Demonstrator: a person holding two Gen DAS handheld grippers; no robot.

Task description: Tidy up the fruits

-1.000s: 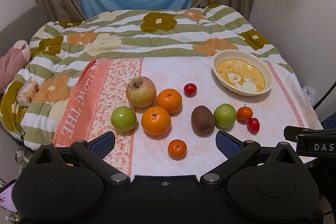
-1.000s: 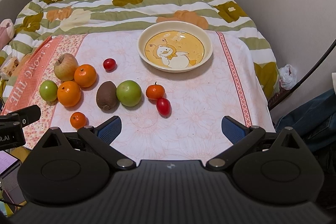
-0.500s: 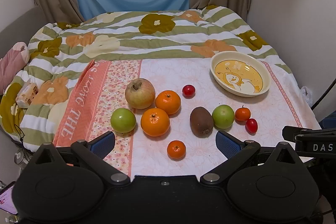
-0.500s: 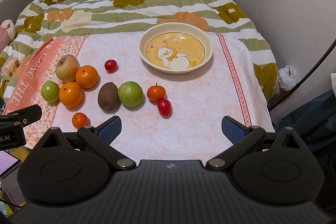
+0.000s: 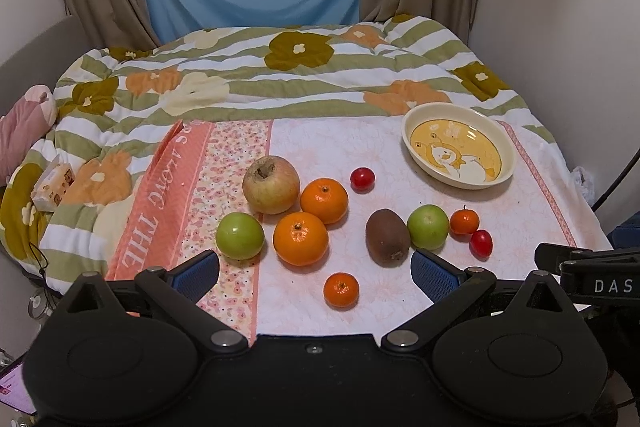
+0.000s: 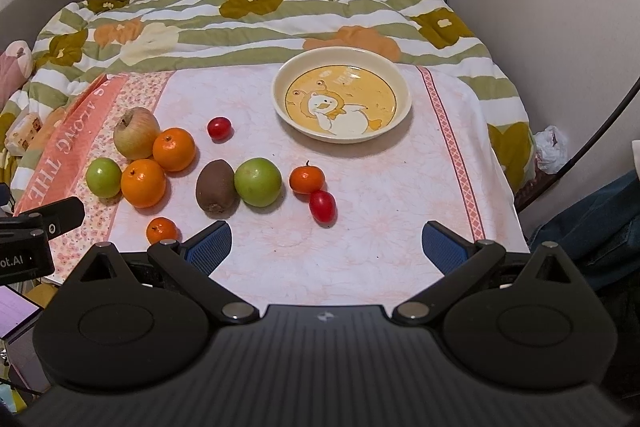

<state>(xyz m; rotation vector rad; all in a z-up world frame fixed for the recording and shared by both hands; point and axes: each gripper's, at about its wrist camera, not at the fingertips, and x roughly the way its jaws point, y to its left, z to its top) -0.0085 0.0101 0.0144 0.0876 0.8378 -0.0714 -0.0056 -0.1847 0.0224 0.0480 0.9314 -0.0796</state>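
Note:
Fruit lies loose on a pink cloth spread over a bed. A pale apple, two oranges, a green apple and a small mandarin sit left of a brown kiwi. Right of the kiwi are a second green apple, a small mandarin and a red cherry tomato; another tomato lies farther back. An empty cream bowl with a duck picture stands beyond them. My left gripper and right gripper hover open near the bed's front edge, holding nothing.
A striped floral quilt covers the rest of the bed. A wall runs close along the right side. A pink cushion and a small packet lie at the left. Blue fabric and curtains hang behind.
Both views have tilted up a little, so the fruit and bowl sit slightly lower in frame. No fruit has moved and both grippers stay open.

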